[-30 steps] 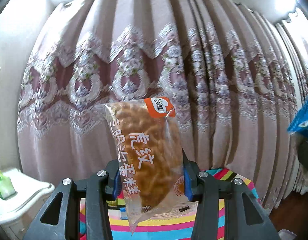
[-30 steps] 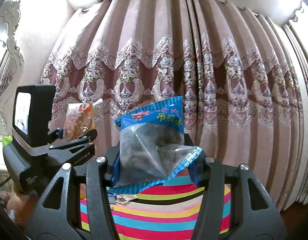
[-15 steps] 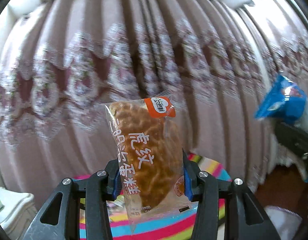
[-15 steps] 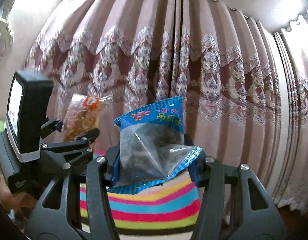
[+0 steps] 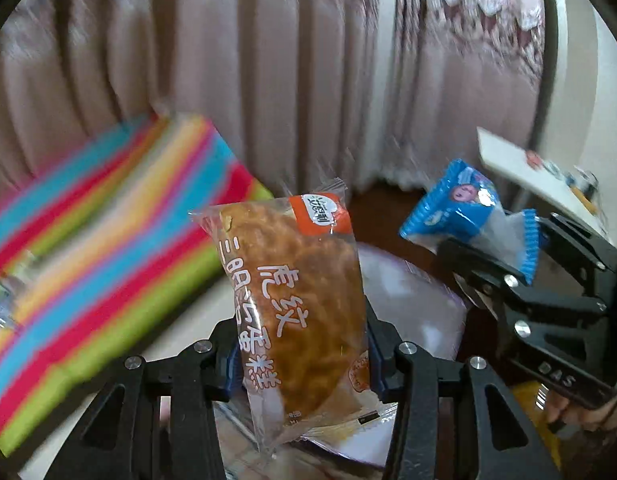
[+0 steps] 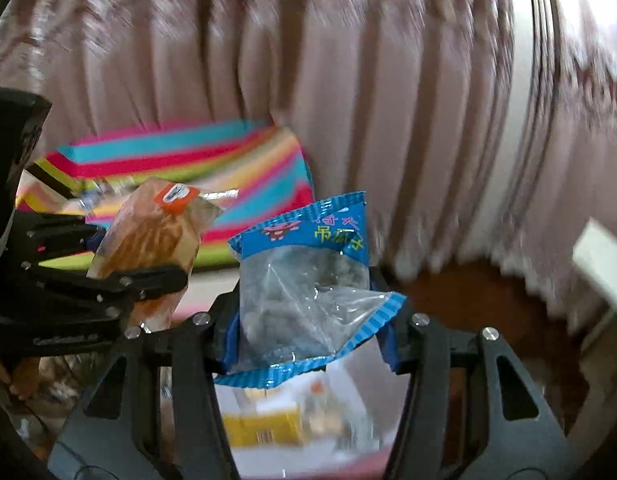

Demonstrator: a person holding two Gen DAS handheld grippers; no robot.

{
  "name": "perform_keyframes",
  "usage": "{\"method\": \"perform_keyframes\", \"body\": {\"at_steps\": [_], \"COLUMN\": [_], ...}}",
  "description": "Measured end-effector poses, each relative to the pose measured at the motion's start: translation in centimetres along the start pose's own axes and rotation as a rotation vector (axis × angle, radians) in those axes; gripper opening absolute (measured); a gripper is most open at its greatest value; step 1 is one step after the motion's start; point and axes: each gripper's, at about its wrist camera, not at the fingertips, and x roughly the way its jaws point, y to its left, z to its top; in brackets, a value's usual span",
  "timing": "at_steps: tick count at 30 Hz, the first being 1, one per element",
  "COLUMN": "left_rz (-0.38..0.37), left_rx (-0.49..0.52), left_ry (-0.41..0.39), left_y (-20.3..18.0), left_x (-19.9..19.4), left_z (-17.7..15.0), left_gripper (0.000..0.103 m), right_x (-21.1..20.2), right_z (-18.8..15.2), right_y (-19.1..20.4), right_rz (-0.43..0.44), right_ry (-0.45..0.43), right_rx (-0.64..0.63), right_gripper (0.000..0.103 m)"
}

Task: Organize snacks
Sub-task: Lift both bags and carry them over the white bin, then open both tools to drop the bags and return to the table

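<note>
Left claw (image 5: 300, 352): clenched on cake packet (image 5: 296, 300), held upright at lower centre of the left wrist frame. Right claw (image 6: 308, 320): clenched on blue snack bag (image 6: 304, 296), lower centre of the right wrist frame. Striped cloth (image 5: 92, 248) at left, blurred. Pink curtain (image 5: 268, 60) across the upper frame. Blurred packages below both claws, contents not identifiable.

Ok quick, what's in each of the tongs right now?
Left tongs: closed on the brown cake packet.
Right tongs: closed on the blue snack bag.
</note>
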Motion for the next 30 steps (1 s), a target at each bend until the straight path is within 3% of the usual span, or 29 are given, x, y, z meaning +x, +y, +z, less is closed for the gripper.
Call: {"method": "perform_keyframes", "body": {"at_steps": [3, 4, 5, 7, 9, 13, 19, 30], "left_rz": [-0.089, -0.117, -0.119, -0.062, 0.026, 0.043, 0.111, 0.33], "left_rx": [-0.004, 0.002, 0.014, 0.038, 0.061, -0.005, -0.181, -0.555], "left_ry": [0.127, 0.186, 0.226, 0.262, 0.265, 0.309, 0.326, 0.294], "left_y": [-0.7, -1.0, -1.3, -1.4, -1.0, 2.0, 11.1, 30.6], "left_x": [4.0, 5.6, 6.4, 7.5, 7.7, 7.6, 5.6, 1.2], "left_z": [-1.5, -2.1, -2.5, -3.0, -3.5, -3.7, -4.6, -9.5], "left_gripper": [0.05, 0.053, 0.057, 0.072, 0.084, 0.084, 0.084, 0.084], "right_x": [2.2, 3.2, 3.9, 5.0, 5.4, 7.0, 10.5, 20.7], "right_z": [-2.3, -3.0, -3.5, -4.3, -4.6, -4.6, -1.9, 3.9], "right_y": [-1.6, -2.1, -2.4, -3.0, -3.2, -1.4, 5.5, 23.4], "right_rz": [-0.017, -0.02, -0.025, -0.06, -0.059, -0.016, 0.147, 0.403], "right_ry": [0.093, 0.139, 0.176, 0.209, 0.216, 0.269, 0.312, 0.33], "right_rx": [0.03, 0.036, 0.04, 0.049, 0.053, 0.018, -0.08, -0.28], "right_gripper": [0.058, 0.063, 0.075, 0.087, 0.087, 0.087, 0.087, 0.087]}}
